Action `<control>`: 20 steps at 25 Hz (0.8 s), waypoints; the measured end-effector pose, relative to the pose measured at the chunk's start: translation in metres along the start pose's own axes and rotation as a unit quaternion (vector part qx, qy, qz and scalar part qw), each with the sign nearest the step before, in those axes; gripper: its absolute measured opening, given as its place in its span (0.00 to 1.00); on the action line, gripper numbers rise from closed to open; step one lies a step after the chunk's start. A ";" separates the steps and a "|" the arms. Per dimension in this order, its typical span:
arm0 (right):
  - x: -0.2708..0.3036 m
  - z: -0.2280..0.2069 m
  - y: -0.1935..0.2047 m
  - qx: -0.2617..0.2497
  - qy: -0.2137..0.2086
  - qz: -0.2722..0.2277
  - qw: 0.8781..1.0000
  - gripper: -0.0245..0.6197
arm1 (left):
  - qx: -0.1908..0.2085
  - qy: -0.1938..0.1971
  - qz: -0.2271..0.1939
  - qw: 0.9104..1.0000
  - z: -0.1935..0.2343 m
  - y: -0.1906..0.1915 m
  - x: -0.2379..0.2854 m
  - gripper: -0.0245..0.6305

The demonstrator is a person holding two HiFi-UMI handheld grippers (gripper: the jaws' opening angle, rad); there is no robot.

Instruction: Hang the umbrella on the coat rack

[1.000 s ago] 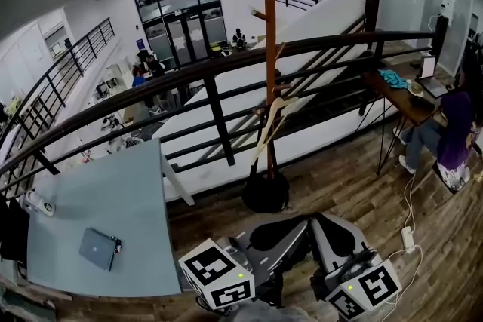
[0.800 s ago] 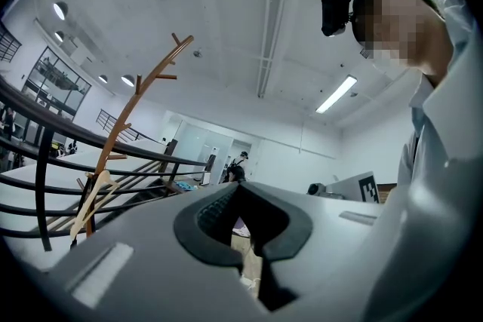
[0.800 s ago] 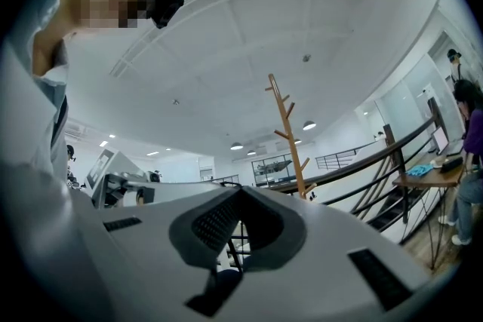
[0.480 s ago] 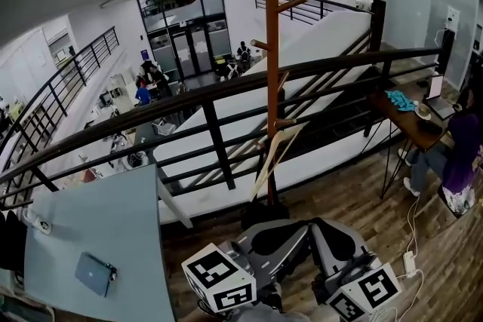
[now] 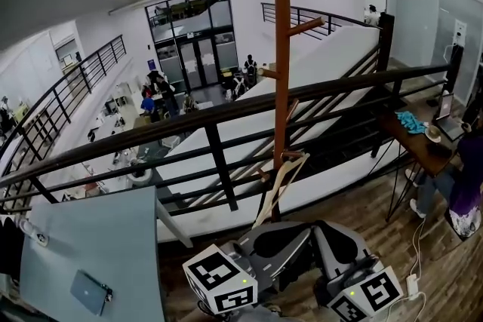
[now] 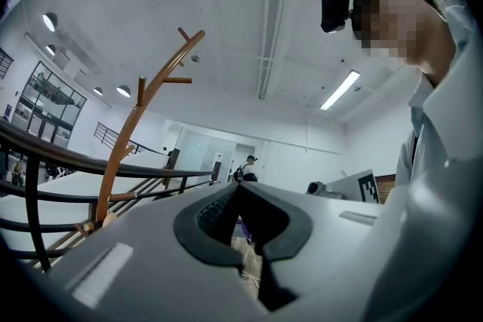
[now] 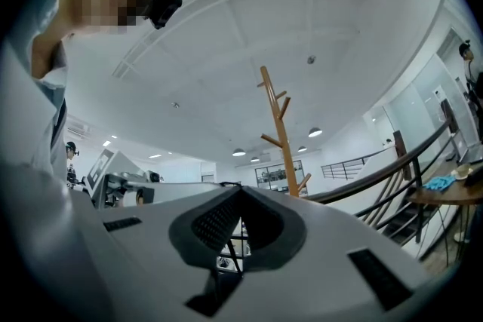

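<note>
Both closed, nothing held: left hand-held gripper (image 6: pixel 238 186), right hand-held gripper (image 7: pixel 241 192). Pale umbrella (image 5: pixel 278 188) seemingly hangs from low peg (image 5: pixel 291 155) of coat rack (image 5: pixel 281 49), 12 o'clock. Hanging looks done; next: back away.

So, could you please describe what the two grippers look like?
Both the left gripper and right gripper have smooth grey shells with black ribbed pads lining the jaws. Each carries a white cube with black square markers. The person wears a pale top.
</note>
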State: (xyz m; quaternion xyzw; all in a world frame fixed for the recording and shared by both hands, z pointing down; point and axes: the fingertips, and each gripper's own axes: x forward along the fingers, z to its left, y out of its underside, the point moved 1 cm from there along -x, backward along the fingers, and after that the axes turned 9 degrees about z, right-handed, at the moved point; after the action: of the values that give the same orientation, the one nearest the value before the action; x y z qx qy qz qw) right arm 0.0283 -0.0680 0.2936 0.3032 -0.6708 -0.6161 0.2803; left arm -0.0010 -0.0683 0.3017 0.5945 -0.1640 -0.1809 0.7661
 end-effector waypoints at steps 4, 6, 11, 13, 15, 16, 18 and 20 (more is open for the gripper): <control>0.017 -0.011 0.000 -0.001 0.000 0.003 1.000 0.04 | 0.002 -0.002 -0.002 1.000 0.019 -0.004 0.006 0.04; 0.026 -0.015 0.001 -0.003 -0.002 0.005 1.000 0.04 | 0.002 -0.002 -0.003 1.000 0.028 -0.005 0.009 0.04; 0.048 -0.018 0.004 -0.009 -0.006 0.013 1.000 0.04 | -0.001 -0.005 -0.009 1.000 0.049 -0.007 0.007 0.04; 0.054 -0.021 0.005 -0.011 -0.006 0.016 1.000 0.04 | 0.002 -0.006 -0.009 1.000 0.055 -0.008 0.008 0.04; 0.059 -0.024 0.005 -0.017 -0.007 0.019 1.000 0.04 | 0.004 -0.011 -0.009 1.000 0.060 -0.009 0.010 0.04; 0.062 -0.025 0.004 -0.020 -0.007 0.019 1.000 0.04 | 0.007 -0.014 -0.008 1.000 0.062 -0.010 0.010 0.04; 0.067 -0.028 0.001 -0.026 -0.008 0.018 0.999 0.04 | 0.013 -0.018 -0.008 1.000 0.066 -0.015 0.013 0.04; 0.071 -0.032 -0.004 -0.033 -0.007 0.018 0.999 0.04 | 0.018 -0.023 -0.009 1.000 0.069 -0.020 0.016 0.04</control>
State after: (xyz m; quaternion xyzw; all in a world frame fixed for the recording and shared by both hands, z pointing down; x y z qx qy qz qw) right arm 0.0058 -0.1421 0.2927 0.2778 -0.6569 -0.6351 0.2966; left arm -0.0210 -0.1391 0.2992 0.6054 -0.1792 -0.1980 0.7498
